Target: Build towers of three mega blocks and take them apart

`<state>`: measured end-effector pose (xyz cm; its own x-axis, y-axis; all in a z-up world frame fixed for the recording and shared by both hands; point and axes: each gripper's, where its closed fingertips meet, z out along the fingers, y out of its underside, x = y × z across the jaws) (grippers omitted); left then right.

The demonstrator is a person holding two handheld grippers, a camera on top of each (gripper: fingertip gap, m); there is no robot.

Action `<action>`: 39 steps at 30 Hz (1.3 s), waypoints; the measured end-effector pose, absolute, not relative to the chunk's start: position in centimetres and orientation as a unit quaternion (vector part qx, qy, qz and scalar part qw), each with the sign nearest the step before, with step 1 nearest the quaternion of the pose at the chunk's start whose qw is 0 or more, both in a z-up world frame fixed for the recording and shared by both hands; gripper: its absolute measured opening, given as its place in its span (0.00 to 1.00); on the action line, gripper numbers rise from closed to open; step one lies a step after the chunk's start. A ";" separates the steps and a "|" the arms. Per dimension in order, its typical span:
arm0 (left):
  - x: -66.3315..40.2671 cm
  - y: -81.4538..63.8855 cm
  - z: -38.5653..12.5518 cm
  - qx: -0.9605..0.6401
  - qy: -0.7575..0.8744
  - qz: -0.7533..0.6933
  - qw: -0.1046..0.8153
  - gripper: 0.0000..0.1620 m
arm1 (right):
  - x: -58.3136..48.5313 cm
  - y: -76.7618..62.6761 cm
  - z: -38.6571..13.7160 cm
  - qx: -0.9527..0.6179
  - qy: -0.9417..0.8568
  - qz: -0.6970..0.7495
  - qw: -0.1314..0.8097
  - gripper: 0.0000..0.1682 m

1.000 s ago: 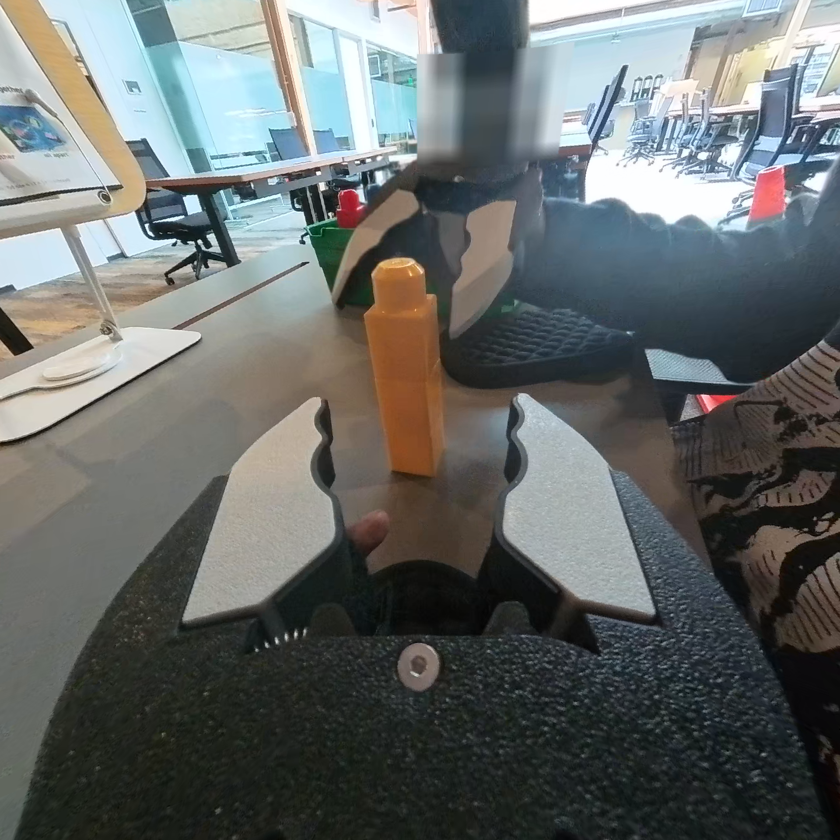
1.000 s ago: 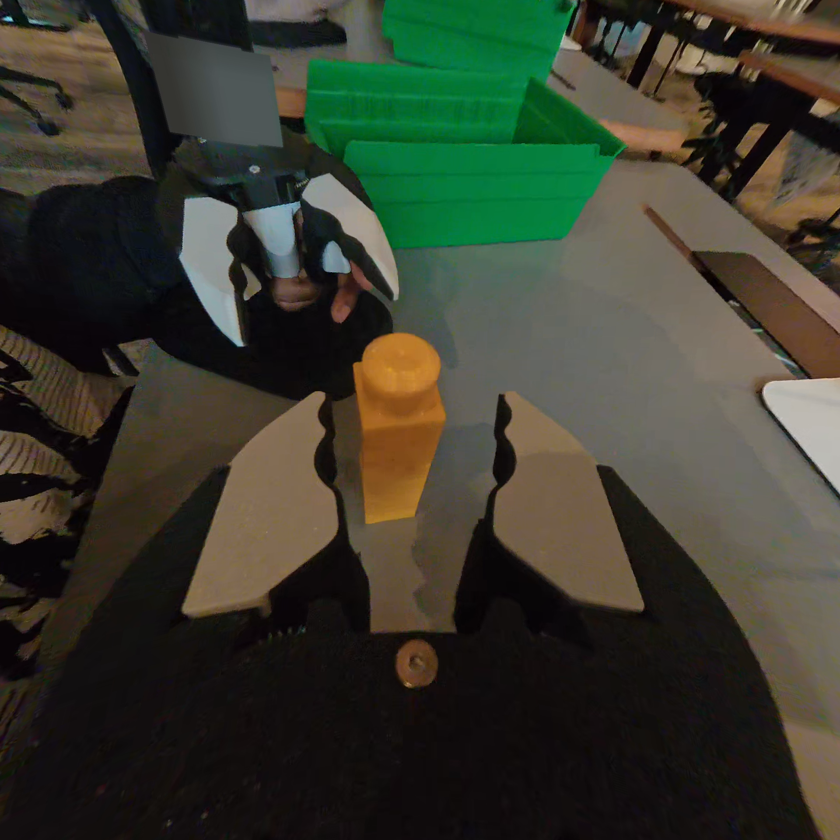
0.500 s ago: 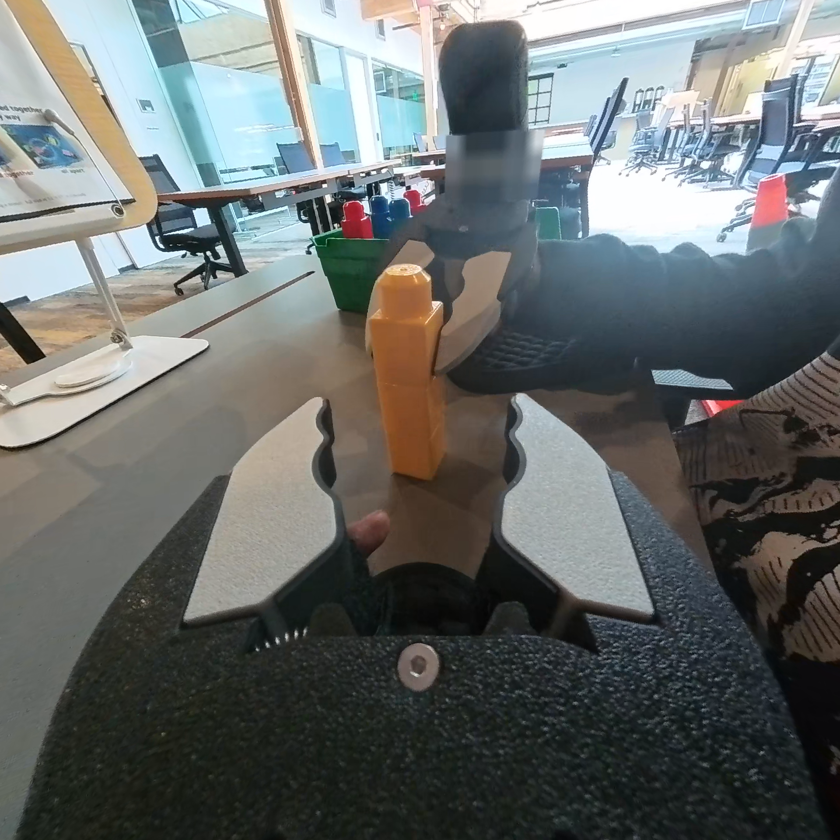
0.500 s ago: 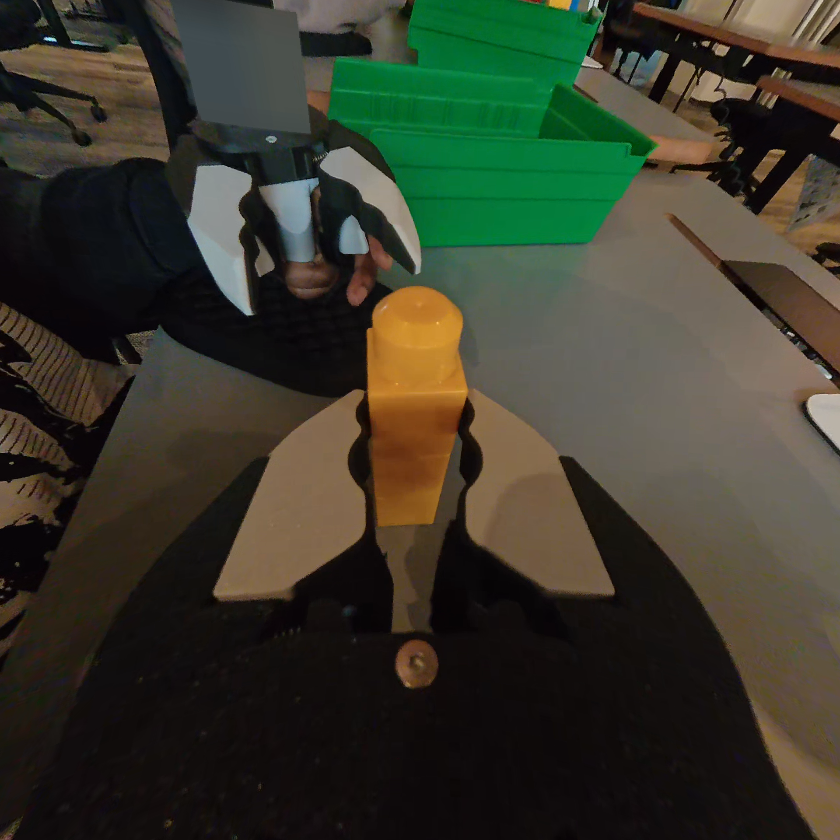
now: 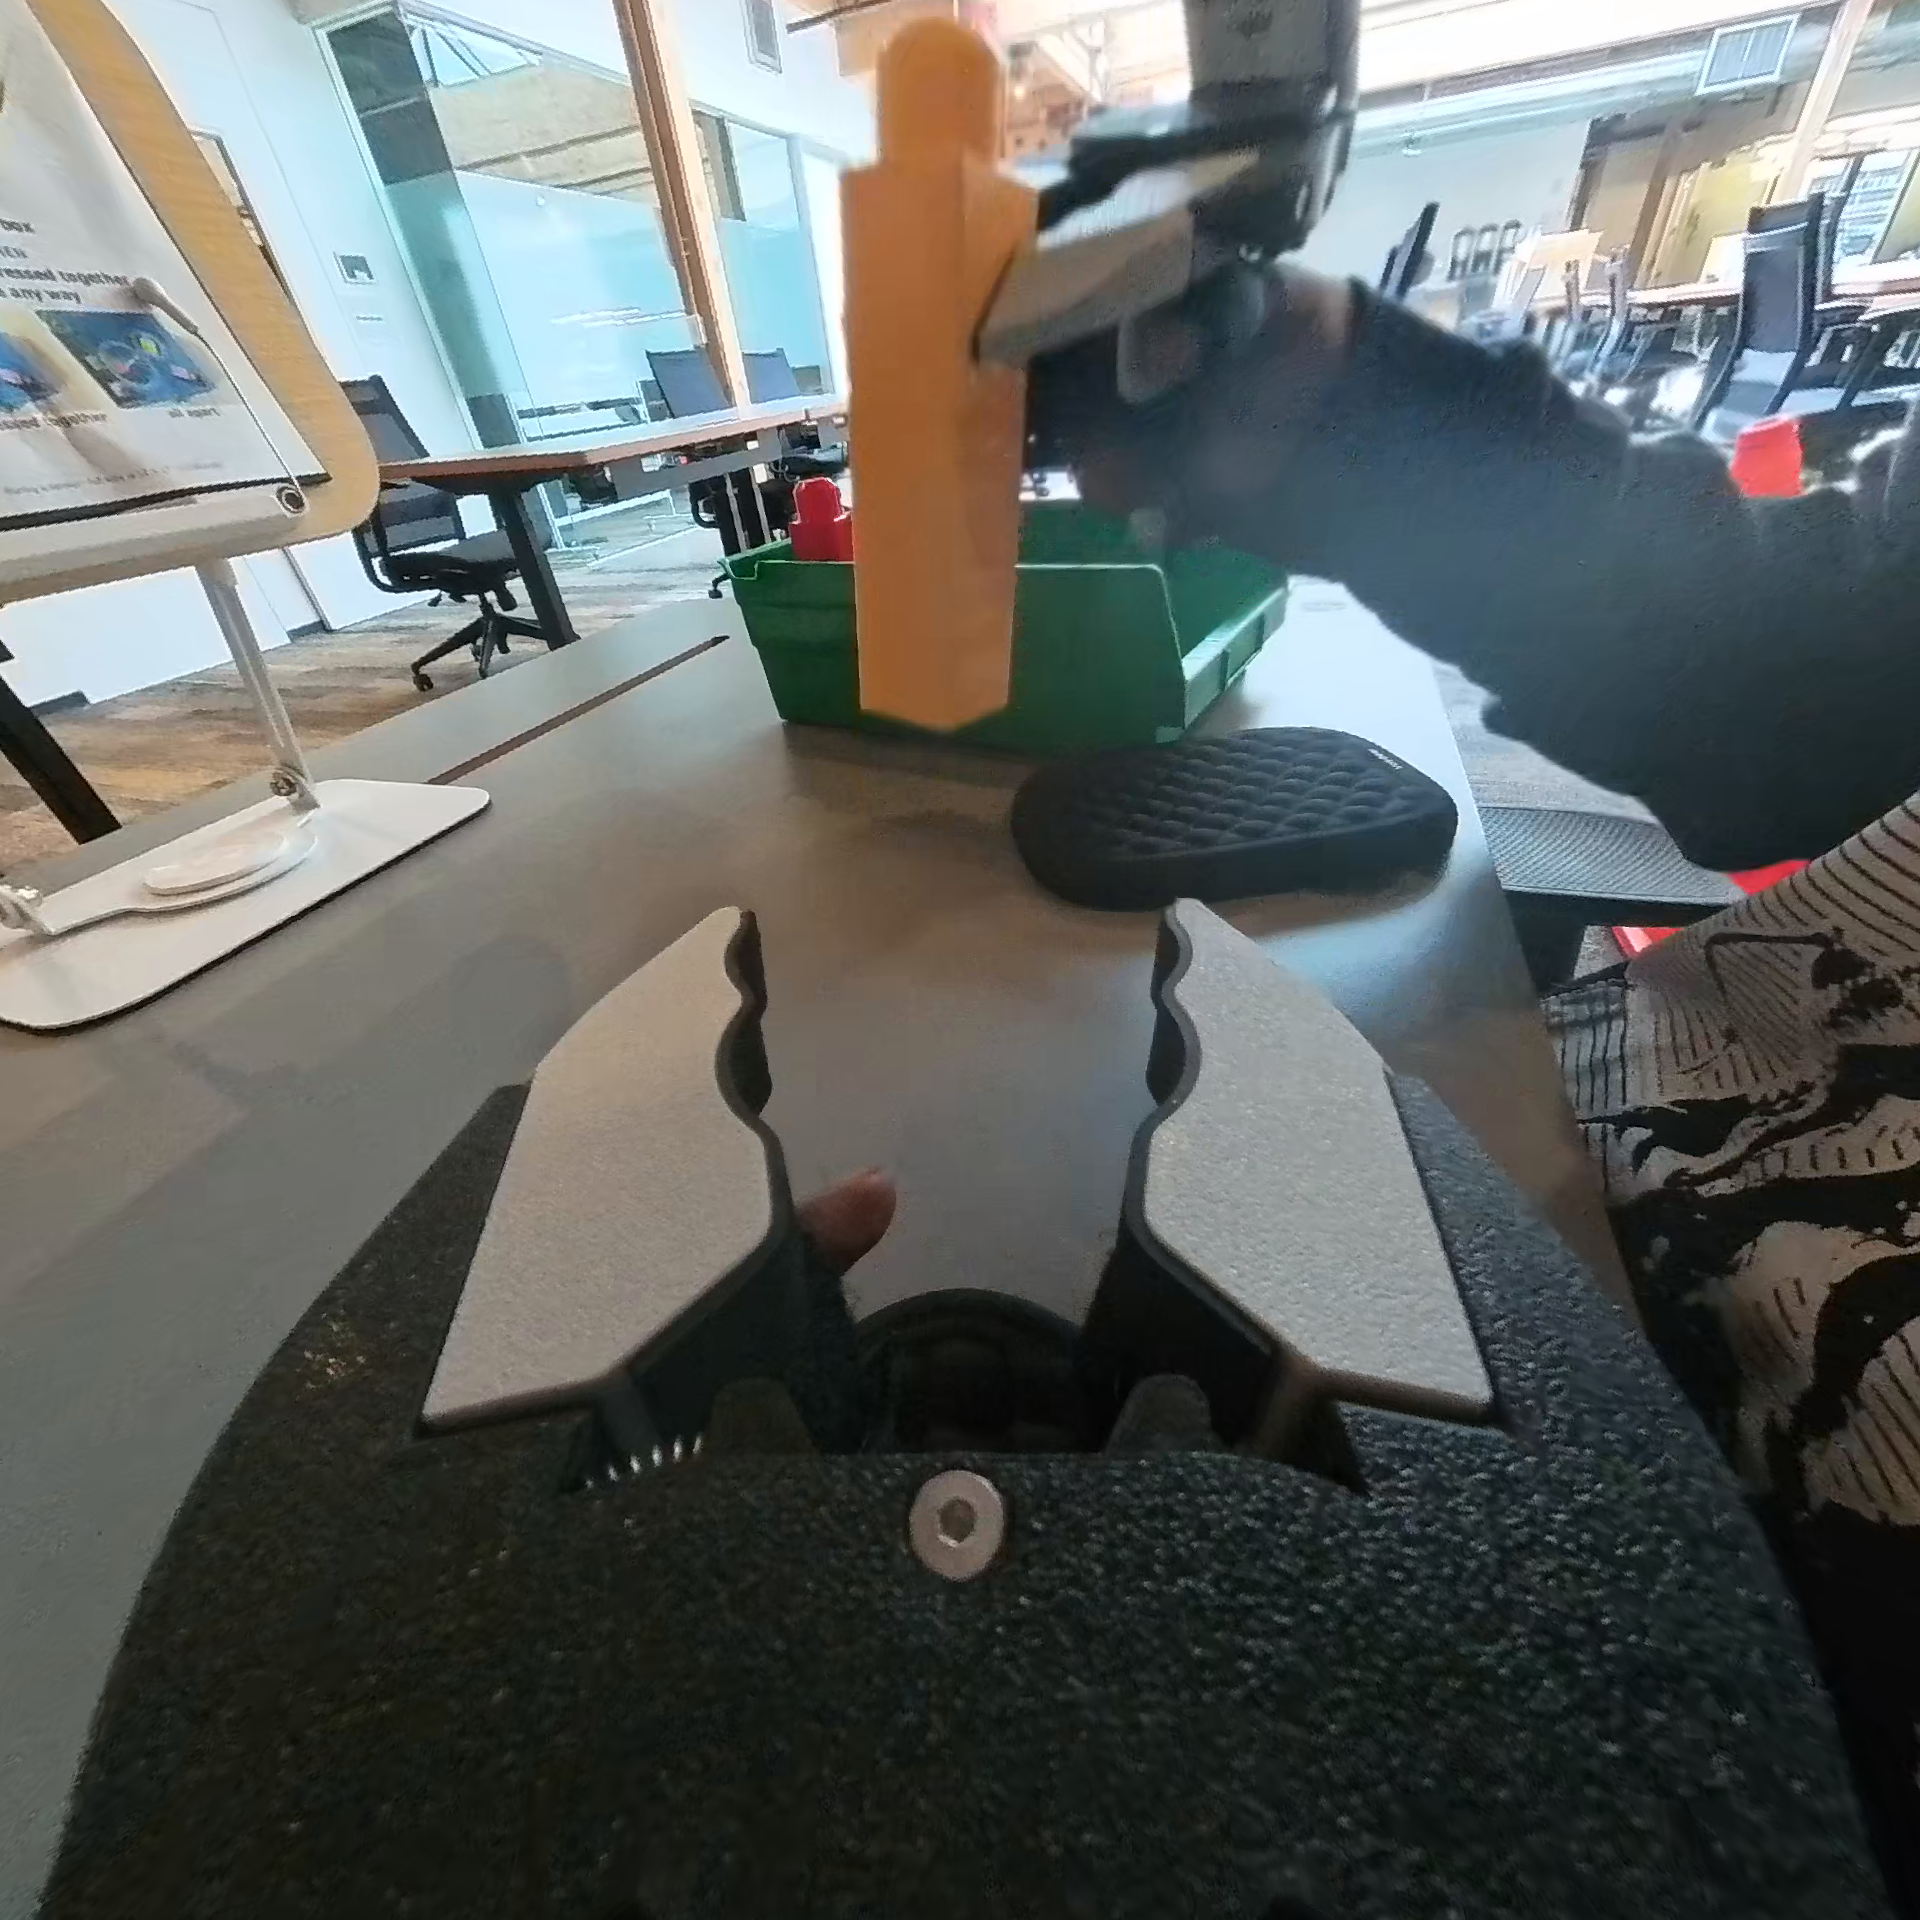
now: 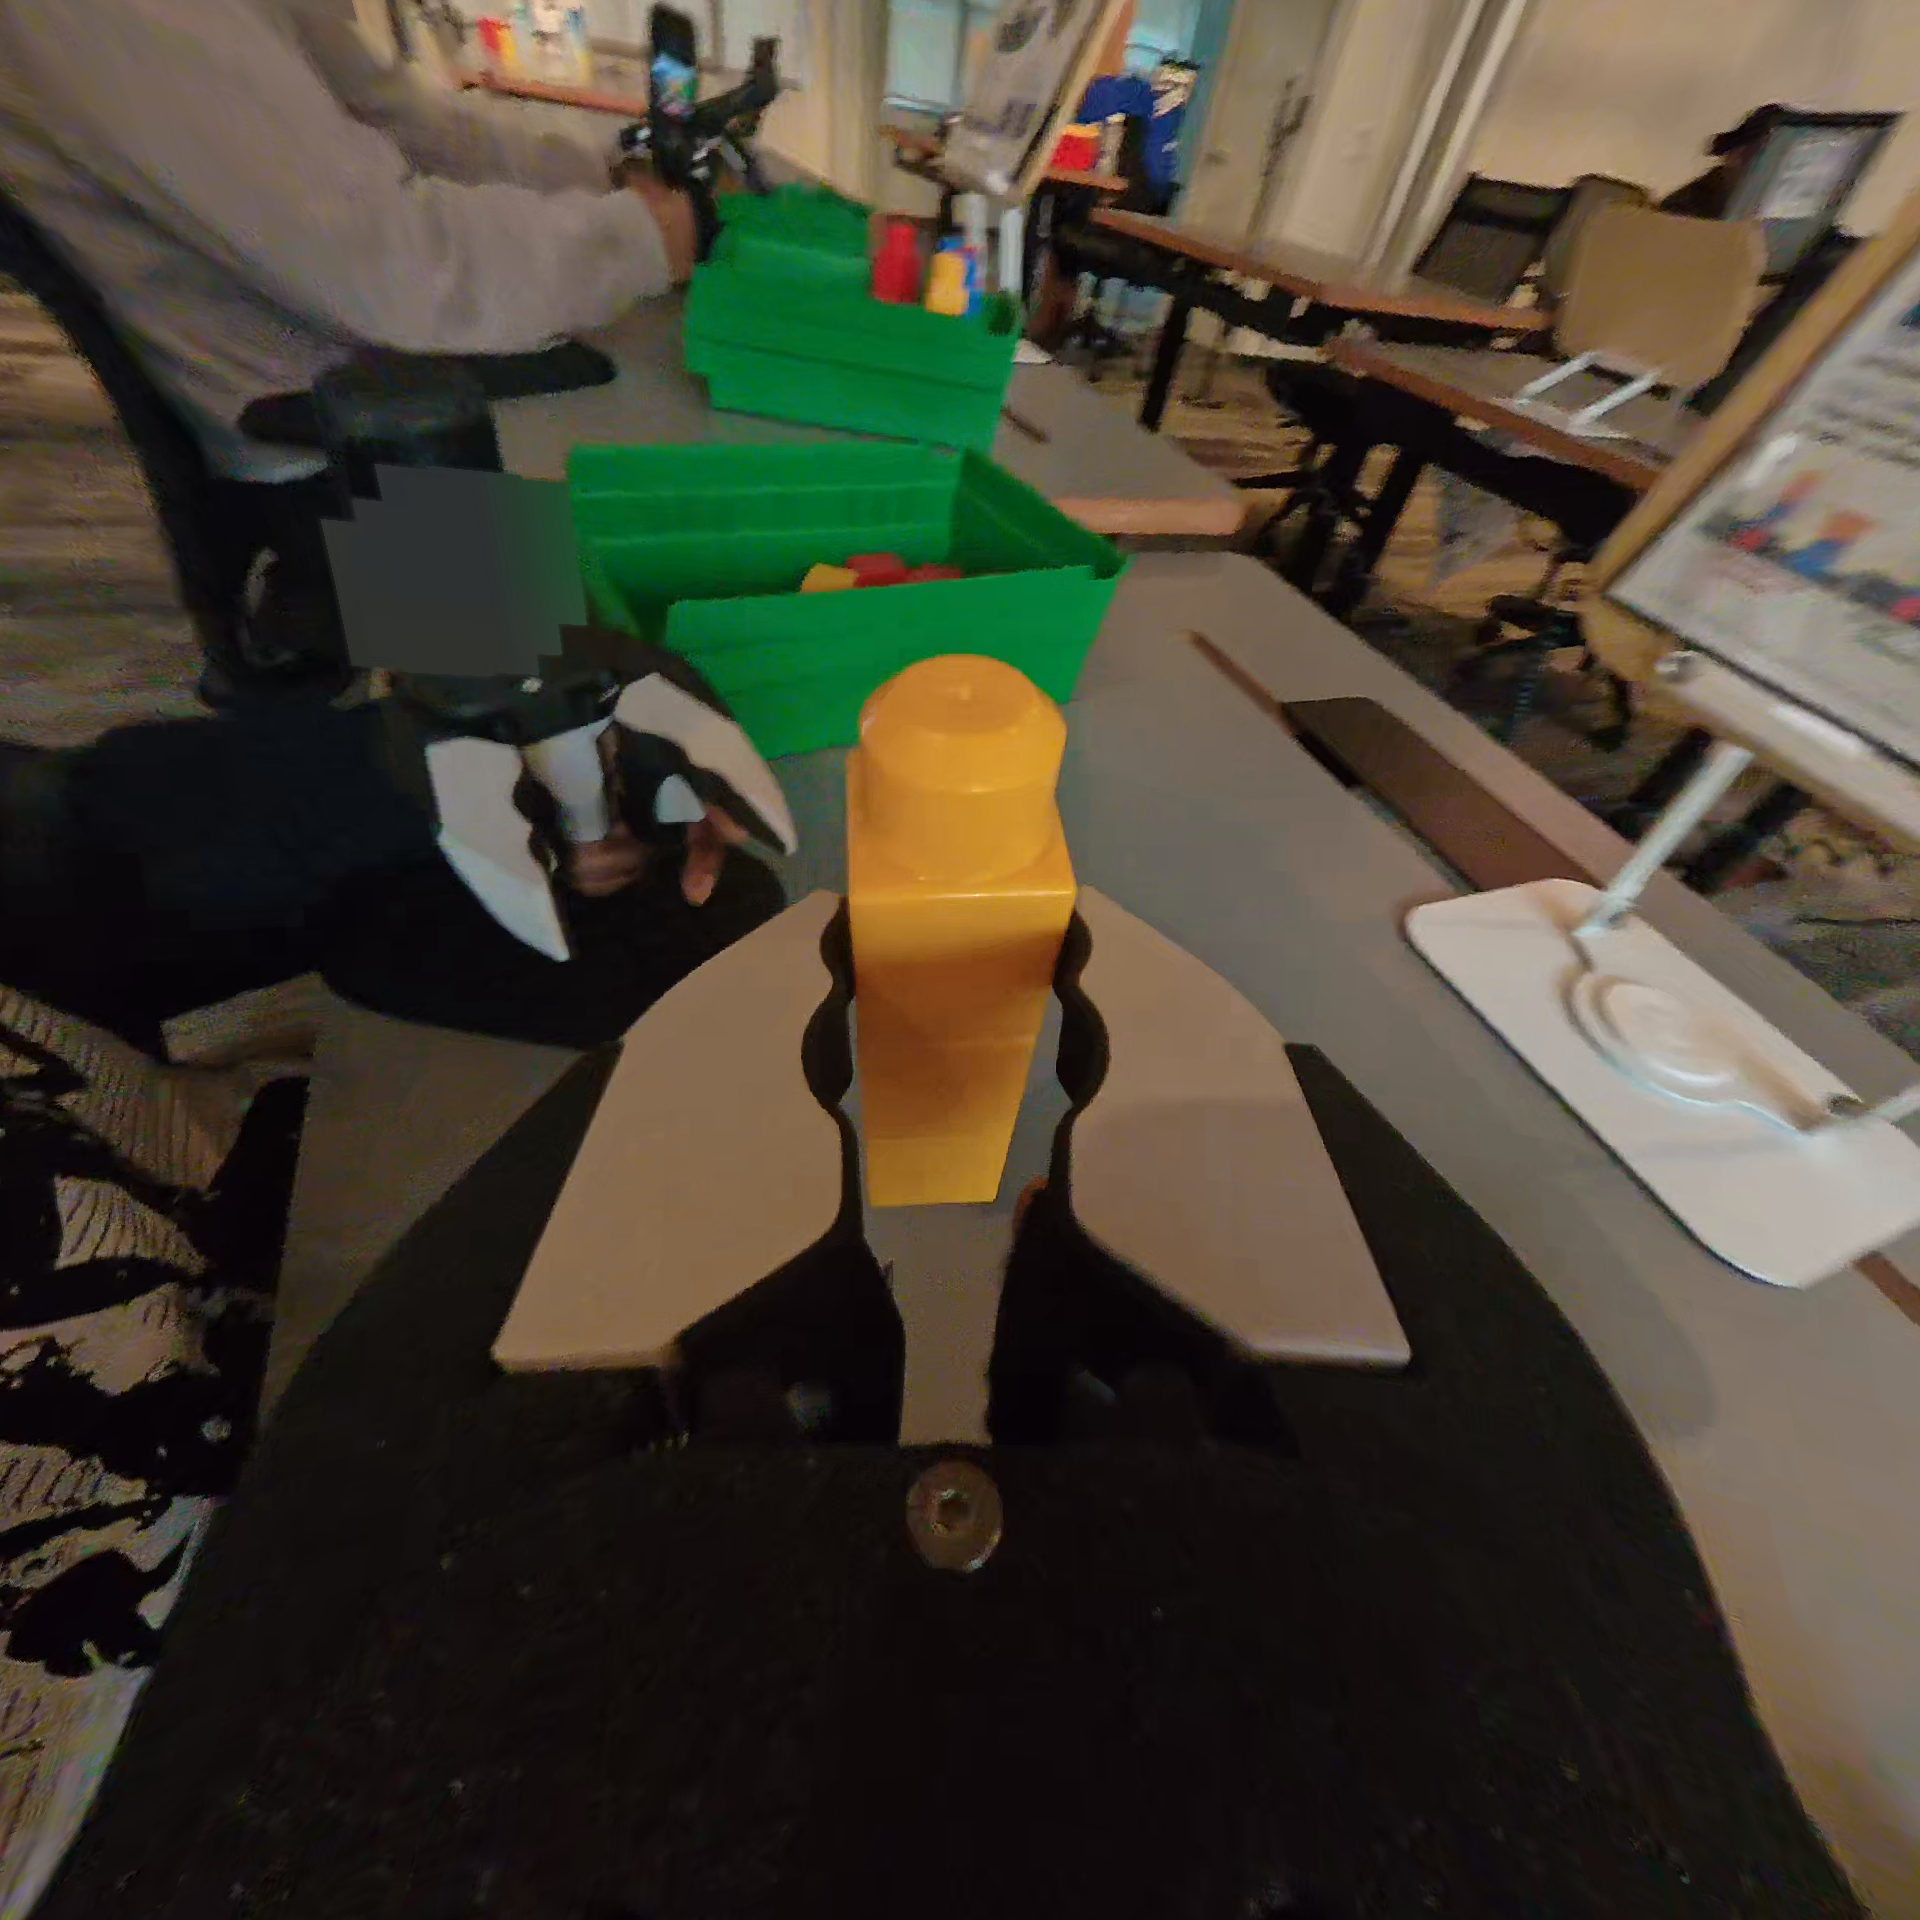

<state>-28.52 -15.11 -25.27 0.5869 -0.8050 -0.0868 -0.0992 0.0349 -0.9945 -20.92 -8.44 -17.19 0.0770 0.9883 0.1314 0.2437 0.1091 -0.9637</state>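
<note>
An orange tower of stacked mega blocks (image 6: 951, 997) stands upright between the fingers of my right gripper (image 6: 951, 956), which is shut on it. In the left wrist view the same orange tower (image 5: 930, 416) hangs in the air above the grey table (image 5: 520, 883), held from the right by the right gripper's fingers (image 5: 1101, 260). My left gripper (image 5: 951, 977) is open and empty, low over the table, well below the tower. It also shows in the right wrist view (image 6: 613, 831), open, at the left.
A green bin (image 5: 1122, 644) with red blocks (image 5: 821, 520) stands behind the tower; it shows in the right wrist view (image 6: 883, 644) too. A black padded rest (image 5: 1231, 816) lies to the right. A white sign stand (image 5: 208, 852) is at the left. More green bins (image 6: 852, 353) stand farther back. My hands' fingertips stand some 15 cm from each other.
My right gripper closed on the orange tower and lifted it off the table, high above my left gripper. The left gripper stayed open and barely moved.
</note>
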 end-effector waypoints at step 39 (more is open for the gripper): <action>-28.9 -14.9 -24.9 -0.631 0.344 -0.273 0.640 0.40 | 6.8 8.9 -24.1 -0.807 -0.126 0.054 0.574 0.22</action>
<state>-28.91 -14.93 -24.91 0.6147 -0.7830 -0.0952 -0.0834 0.0555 -0.9950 6.78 8.94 -24.12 0.9622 0.2661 0.0579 0.1419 -0.3084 -0.9406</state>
